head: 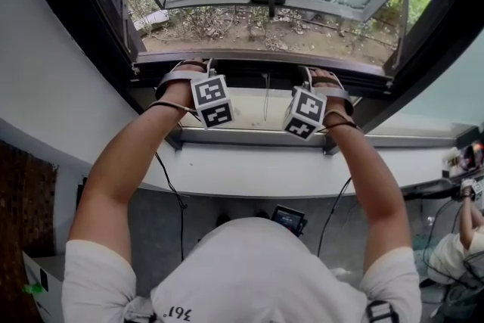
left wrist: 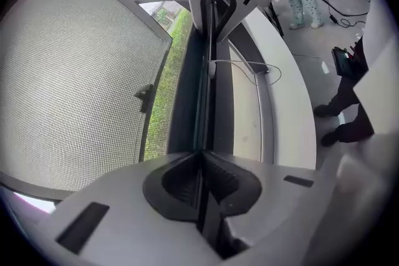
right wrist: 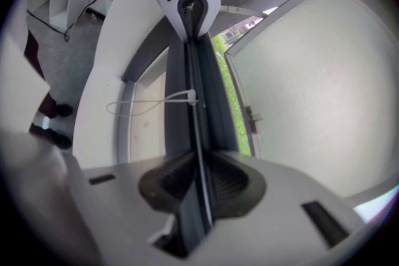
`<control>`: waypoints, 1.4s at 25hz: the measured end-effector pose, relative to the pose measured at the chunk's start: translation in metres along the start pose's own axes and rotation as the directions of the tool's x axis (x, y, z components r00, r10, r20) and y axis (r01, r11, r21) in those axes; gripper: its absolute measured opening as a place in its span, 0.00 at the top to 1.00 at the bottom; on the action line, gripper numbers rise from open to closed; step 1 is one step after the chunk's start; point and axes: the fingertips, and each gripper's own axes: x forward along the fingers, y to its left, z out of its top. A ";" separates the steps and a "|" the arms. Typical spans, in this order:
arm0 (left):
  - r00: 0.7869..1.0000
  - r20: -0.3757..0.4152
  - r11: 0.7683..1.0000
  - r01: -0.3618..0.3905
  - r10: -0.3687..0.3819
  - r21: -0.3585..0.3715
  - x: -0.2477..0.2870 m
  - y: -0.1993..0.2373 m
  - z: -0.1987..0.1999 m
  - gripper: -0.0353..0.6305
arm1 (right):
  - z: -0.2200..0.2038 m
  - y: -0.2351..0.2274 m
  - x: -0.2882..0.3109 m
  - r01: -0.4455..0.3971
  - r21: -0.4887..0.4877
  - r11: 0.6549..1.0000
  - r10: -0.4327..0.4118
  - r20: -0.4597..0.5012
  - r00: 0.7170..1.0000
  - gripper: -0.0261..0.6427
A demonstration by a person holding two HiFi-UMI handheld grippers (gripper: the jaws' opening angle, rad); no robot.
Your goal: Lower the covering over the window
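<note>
Shade bar [head: 249, 70] runs across the window frame [head: 91, 11] at 12 o'clock. Left gripper [left wrist: 201, 165] and right gripper [right wrist: 199, 165] each pinch it tight (it looks thin, stiff, light). Best to hold near both ends.

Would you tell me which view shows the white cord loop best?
The left gripper view: the white cord loop lies sharp and whole beside the dark bar. The right gripper view shows the loop blurrier; the head view, only faint strands.
</note>
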 end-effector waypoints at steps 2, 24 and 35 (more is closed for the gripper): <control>1.000 -0.003 1.000 -0.002 0.002 0.001 0.000 0.000 0.000 0.90 | 0.002 0.003 -0.002 -0.001 0.033 0.999 0.000 0.013 1.000 0.83; 1.000 -0.011 1.000 -0.007 0.007 -0.005 0.000 0.000 0.000 0.90 | 0.071 0.019 -0.005 -0.122 0.581 0.804 0.061 0.123 0.991 0.92; 1.000 -0.009 1.000 -0.014 0.014 -0.004 -0.001 0.003 -0.001 0.90 | 0.083 0.042 -0.025 -0.235 0.530 0.815 0.123 0.238 0.964 0.93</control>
